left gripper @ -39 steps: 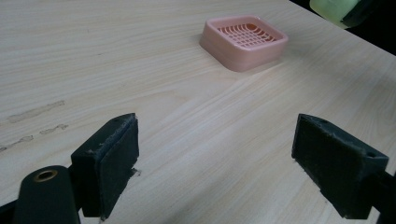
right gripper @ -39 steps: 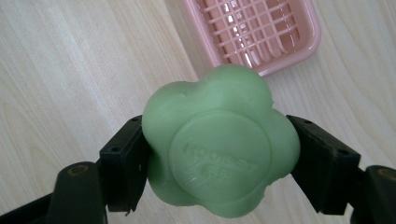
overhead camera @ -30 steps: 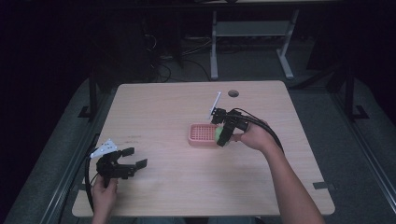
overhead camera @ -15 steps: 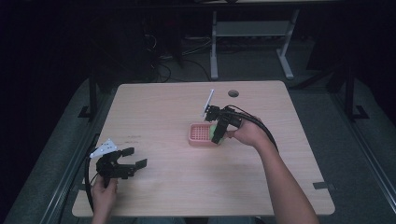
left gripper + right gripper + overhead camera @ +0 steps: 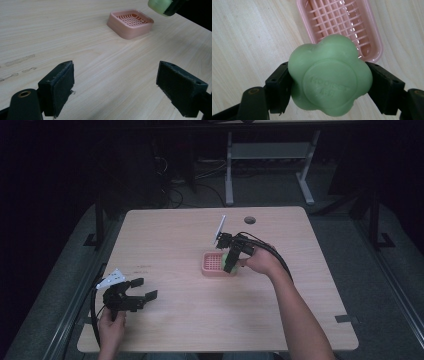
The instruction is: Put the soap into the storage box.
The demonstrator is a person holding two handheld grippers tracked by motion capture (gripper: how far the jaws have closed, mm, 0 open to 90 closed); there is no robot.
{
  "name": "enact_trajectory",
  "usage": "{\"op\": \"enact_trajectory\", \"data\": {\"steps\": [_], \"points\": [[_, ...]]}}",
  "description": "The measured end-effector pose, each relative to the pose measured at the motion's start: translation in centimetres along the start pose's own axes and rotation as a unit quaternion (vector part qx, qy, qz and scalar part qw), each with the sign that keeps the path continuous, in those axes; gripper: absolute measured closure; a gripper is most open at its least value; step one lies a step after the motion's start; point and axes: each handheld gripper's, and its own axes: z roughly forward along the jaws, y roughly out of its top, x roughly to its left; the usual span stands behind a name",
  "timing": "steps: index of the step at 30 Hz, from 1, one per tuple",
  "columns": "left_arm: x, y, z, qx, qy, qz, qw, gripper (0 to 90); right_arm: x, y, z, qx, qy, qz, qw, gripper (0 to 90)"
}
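Observation:
A pink soap dish [image 5: 214,264] with a grid bottom sits near the middle of the wooden table [image 5: 175,235]. My right gripper [image 5: 231,264] is shut on a green flower-shaped soap bar [image 5: 329,80], held just above the dish's near right edge; the soap [image 5: 226,258] shows as a green spot between the jaws. The pink dish [image 5: 342,25] lies empty behind the soap. My left gripper [image 5: 144,290] rests open near the table's front left corner, nothing between its pads [image 5: 58,83]. From there the dish [image 5: 130,23] and the soap [image 5: 160,6] appear far off.
A round cable hole [image 5: 250,220] sits at the table's back edge. Faint smudges [image 5: 20,63] mark the wood near the left gripper. Dark floor, cables and a desk frame [image 5: 270,165] lie beyond the table.
My right gripper has carried the soap left and toward the person, from the dish's far right side to just over its right edge. The left gripper has stayed still.

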Motion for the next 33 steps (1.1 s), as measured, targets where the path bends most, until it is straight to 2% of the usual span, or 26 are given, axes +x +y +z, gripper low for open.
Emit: {"op": "enact_trajectory", "data": {"steps": [8,15,22,26,33], "points": [[0.1,0.0,-0.1,0.000,0.001,0.002,1.0000,14.6,-0.6,0.9,0.6,0.010,0.002,0.000,0.9999,26.1],[0.1,0.0,-0.1,0.000,0.000,0.002,1.0000,14.6,-0.8,1.9,0.3,0.001,0.004,0.001,1.0000,26.1],[0.0,0.0,-0.1,-0.001,0.000,0.000,1.0000,14.6,-1.2,3.2,0.2,0.006,-0.003,-0.001,1.0000,26.1],[0.1,0.0,-0.1,0.000,-0.001,0.000,1.0000,14.6,-1.5,3.5,0.6,0.003,-0.001,0.005,1.0000,26.1],[0.1,0.0,-0.1,-0.002,0.000,-0.001,1.0000,14.6,-2.0,3.9,1.7,0.016,0.005,0.013,0.9998,26.0]]}}
